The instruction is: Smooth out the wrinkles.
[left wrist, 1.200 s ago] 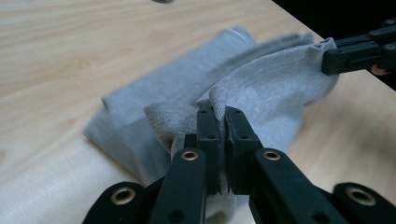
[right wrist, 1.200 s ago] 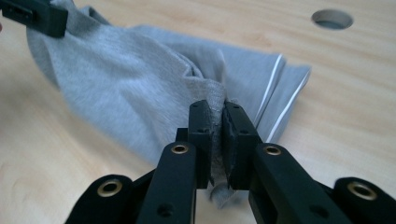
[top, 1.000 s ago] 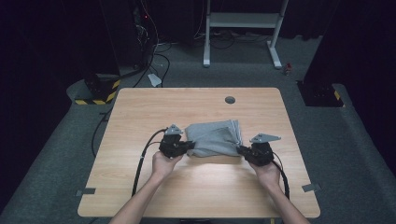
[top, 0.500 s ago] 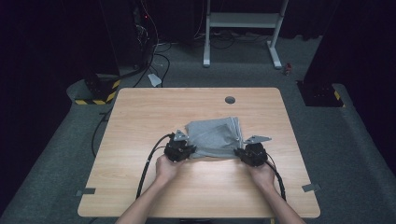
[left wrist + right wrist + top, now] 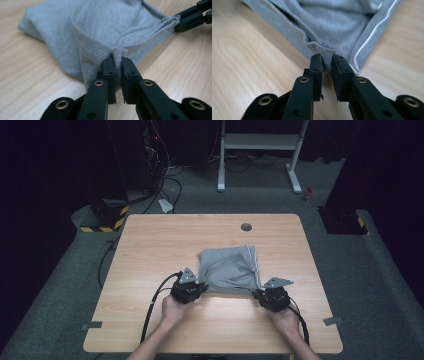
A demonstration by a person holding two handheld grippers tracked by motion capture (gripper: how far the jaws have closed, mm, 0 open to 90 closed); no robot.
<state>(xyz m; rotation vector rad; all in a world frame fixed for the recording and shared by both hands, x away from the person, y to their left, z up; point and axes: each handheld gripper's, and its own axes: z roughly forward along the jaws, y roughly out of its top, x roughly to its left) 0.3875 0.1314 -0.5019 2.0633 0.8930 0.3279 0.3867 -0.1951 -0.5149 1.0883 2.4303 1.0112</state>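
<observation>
Grey cloth, folded into a rough square with a thin white piped seam running down its right side, lies flat on the wooden bench, a little toward the near edge and right of centre. Its two near corners are each taken by a gripper. The left gripper sits at the cloth's near left corner, held by the person's left hand, with its cable looping back toward the near edge. In the left gripper view its two black jaws stand almost together, pinching a small upright fold of the stitched hem between the pads; they have just been opening slightly, yet the fabric is caught between them and bunches up above the tips. The right gripper is at the cloth's near right corner, in the right hand. In the right gripper view its jaws also clamp a puckered bit of hem, just beside the white piping; these jaws too have just been opening a little, with the cloth wedged between the pads. The edge of the cloth between the two grippers runs roughly parallel to the bench's near edge, and the rest of the fabric rests on the wood beyond it, short of a round cable hole near the far edge.
</observation>
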